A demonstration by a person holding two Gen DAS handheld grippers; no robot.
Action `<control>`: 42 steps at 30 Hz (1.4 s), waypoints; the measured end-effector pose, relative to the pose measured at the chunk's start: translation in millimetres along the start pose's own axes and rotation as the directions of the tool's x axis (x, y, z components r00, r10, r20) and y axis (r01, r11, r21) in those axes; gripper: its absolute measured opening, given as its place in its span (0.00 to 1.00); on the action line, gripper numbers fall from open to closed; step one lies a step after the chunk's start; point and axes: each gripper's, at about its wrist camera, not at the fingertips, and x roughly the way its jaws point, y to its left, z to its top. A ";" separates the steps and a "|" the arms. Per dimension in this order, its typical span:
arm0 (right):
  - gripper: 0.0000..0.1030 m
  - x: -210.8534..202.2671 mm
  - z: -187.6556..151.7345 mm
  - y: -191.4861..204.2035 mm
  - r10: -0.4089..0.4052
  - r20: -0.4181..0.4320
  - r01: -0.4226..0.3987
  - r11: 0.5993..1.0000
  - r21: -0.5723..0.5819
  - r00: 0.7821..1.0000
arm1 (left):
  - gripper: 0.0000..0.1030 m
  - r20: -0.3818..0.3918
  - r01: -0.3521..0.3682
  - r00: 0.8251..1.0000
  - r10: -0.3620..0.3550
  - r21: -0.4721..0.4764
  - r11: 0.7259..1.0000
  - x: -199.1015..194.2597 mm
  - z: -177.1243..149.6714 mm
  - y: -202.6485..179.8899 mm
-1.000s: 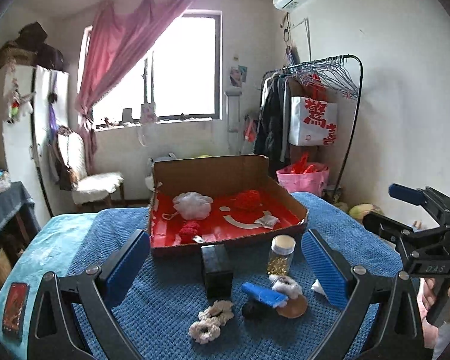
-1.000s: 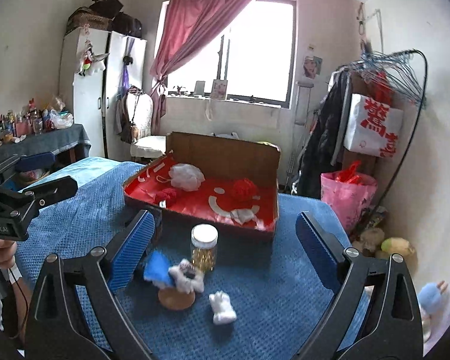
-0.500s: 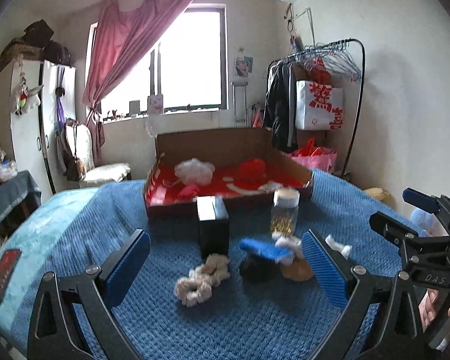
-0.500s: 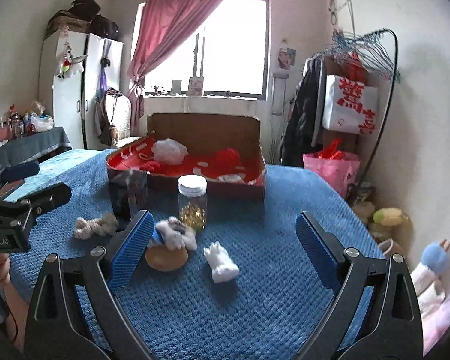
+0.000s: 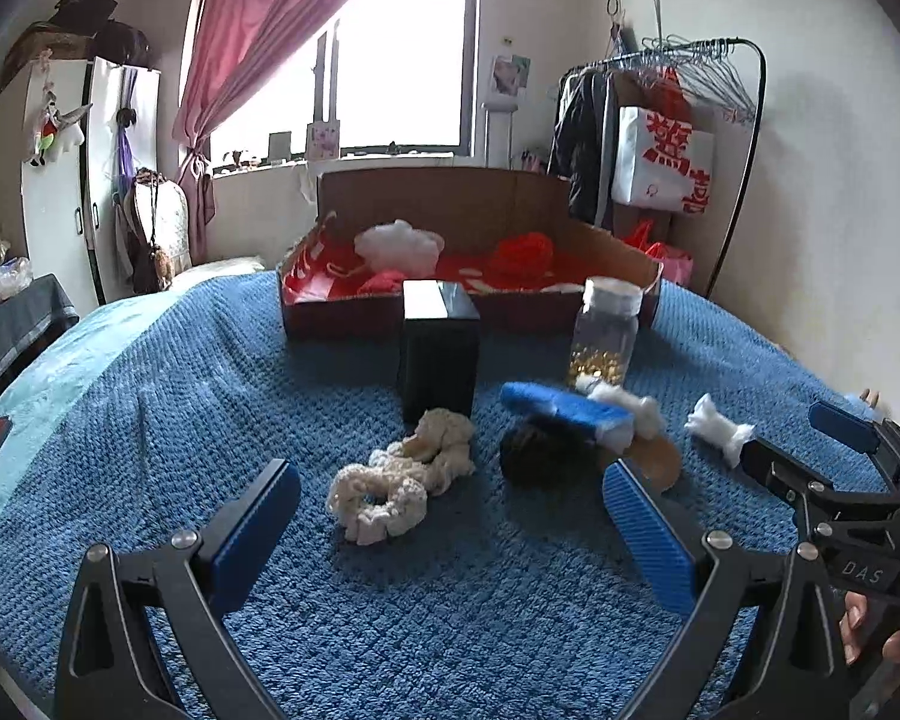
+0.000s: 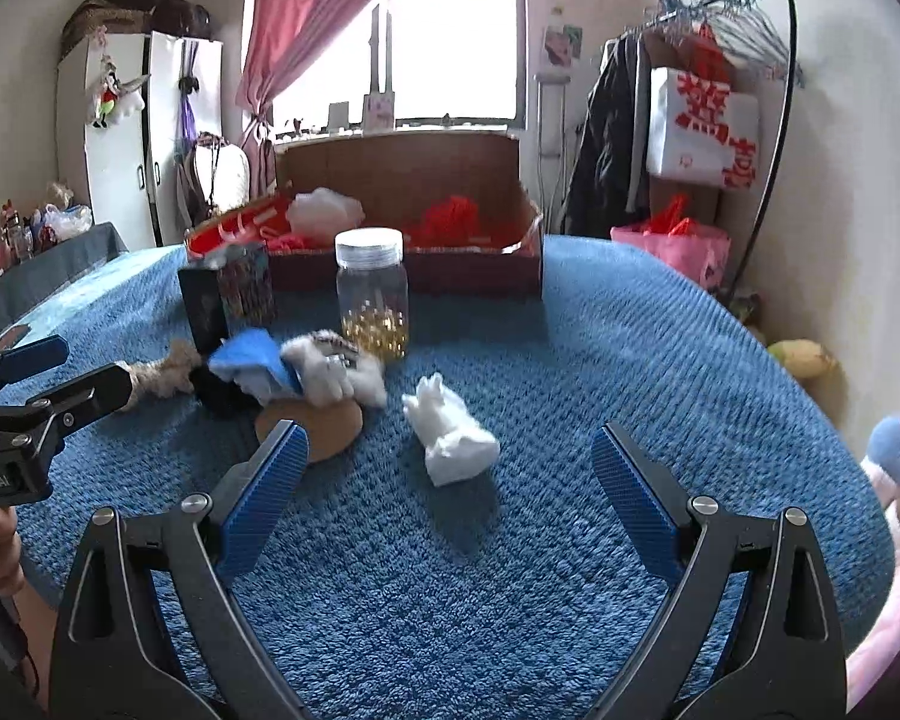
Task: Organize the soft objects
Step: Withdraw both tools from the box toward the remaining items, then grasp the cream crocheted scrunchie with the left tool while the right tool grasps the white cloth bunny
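Note:
A cream scrunchie (image 5: pixel 399 477) lies on the blue blanket (image 5: pixel 390 618) just ahead of my open, empty left gripper (image 5: pixel 450 525). A small white plush (image 6: pixel 450 438) lies just ahead of my open, empty right gripper (image 6: pixel 450 480); it also shows in the left wrist view (image 5: pixel 720 429). A blue, white and black soft pile (image 6: pixel 294 369) rests by a round wooden disc (image 6: pixel 318 429). The cardboard box with red lining (image 5: pixel 474 294) at the back holds a white puff (image 5: pixel 397 246) and red yarn (image 5: pixel 522 252).
A black box (image 5: pixel 439 354) and a glass jar with gold bits (image 5: pixel 606 333) stand in front of the cardboard box. A clothes rack (image 5: pixel 678 138) stands back right, a white cabinet (image 5: pixel 60 192) at the left. Plush toys (image 6: pixel 894 450) lie off the bed's right edge.
Both grippers have dropped lower and moved closer to the blanket: the left toward the scrunchie, the right toward the white plush. Both stay open.

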 end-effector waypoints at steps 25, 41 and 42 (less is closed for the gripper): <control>0.94 27.9 9.9 -6.6 -0.023 -0.131 0.017 0.999 -0.046 0.991 | 1.00 -0.228 0.030 0.973 -0.031 -0.008 1.000 43.7 18.1 16.6; 0.19 63.0 21.5 -16.8 0.142 -0.280 -0.157 0.987 -0.031 0.950 | 0.36 -0.316 0.075 0.948 -0.042 0.096 0.993 69.5 19.9 12.8; 0.19 61.3 21.2 -16.0 0.150 -0.277 -0.165 0.986 -0.032 0.949 | 0.35 -0.317 0.076 0.947 -0.043 0.092 0.993 68.2 19.9 13.7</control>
